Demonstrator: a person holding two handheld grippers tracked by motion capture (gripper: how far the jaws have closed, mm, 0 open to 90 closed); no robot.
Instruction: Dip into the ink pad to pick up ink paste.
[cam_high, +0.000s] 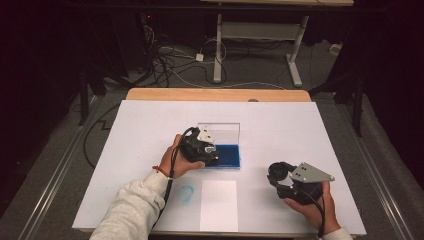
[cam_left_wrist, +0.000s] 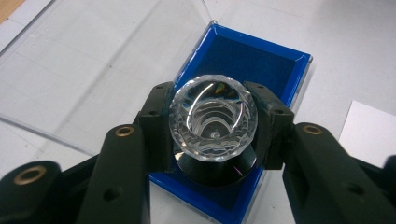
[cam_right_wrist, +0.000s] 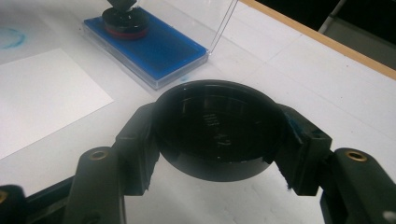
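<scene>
Inking step: your left gripper (cam_left_wrist: 214, 123) clamps the stamp (cam_left_wrist: 213, 116) onto the pad (cam_left_wrist: 261, 60); your right gripper (cam_right_wrist: 217, 140) grips the cap (cam_right_wrist: 217, 130). Next, lift straight up toward the near paper (cam_high: 218, 204).
</scene>
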